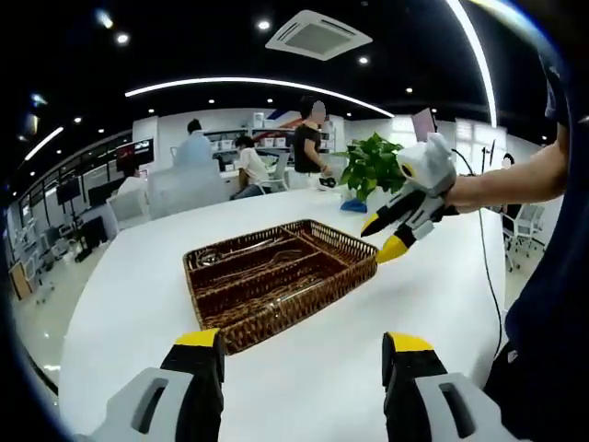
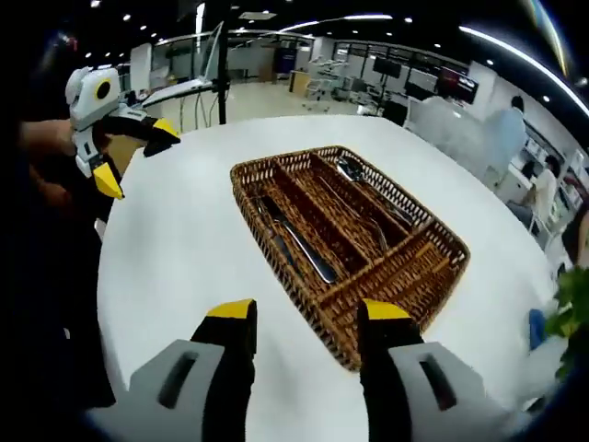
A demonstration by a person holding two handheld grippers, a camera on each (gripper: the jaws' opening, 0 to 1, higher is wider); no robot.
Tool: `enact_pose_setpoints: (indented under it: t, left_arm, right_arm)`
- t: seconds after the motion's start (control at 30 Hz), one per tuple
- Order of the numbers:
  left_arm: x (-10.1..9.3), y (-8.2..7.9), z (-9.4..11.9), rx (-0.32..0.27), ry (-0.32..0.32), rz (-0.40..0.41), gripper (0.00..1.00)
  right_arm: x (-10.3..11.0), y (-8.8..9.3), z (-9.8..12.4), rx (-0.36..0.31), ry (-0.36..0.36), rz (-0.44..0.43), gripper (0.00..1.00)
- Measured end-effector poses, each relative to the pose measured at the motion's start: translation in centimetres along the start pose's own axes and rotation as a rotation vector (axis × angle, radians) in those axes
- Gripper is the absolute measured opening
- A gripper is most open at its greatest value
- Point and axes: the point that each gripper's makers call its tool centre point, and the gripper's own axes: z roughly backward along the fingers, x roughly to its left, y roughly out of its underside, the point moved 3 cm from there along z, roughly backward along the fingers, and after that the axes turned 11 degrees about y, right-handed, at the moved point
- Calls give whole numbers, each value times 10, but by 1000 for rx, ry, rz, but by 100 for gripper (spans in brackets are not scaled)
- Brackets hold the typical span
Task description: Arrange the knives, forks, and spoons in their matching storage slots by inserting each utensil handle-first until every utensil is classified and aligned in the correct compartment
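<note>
My grey left tongs and right tongs have black jaws with yellow tips; I wear a dark short sleeve.

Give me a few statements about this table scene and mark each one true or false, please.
1. The wicker tray sits on a white table. True.
2. The tray is empty. False: utensils lie in its long slots.
3. The left hand-held gripper clamps a fork. False: its jaws are open with nothing between them.
4. The right hand-held gripper is open and apart from the tray. True.
5. A potted plant stands beyond the tray in the left gripper view. True.
</note>
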Motion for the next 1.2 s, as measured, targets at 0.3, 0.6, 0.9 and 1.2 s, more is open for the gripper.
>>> enact_pose_setpoints:
  t: [0.3,0.6,0.9,1.2]
  left_arm:
    - [6,-6,-10,-4,33,57,87]
    - [10,-1,-5,2,32,117,96]
    - [8,0,0,17,35,126,100]
    - [8,-4,0,119,28,188,100]
  right_arm:
    - [-20,18,46,-22,152,-195,68]
    - [-5,17,61,-43,154,-258,85]
    - [9,15,59,-29,129,-236,93]
    - [13,9,53,71,108,-218,95]
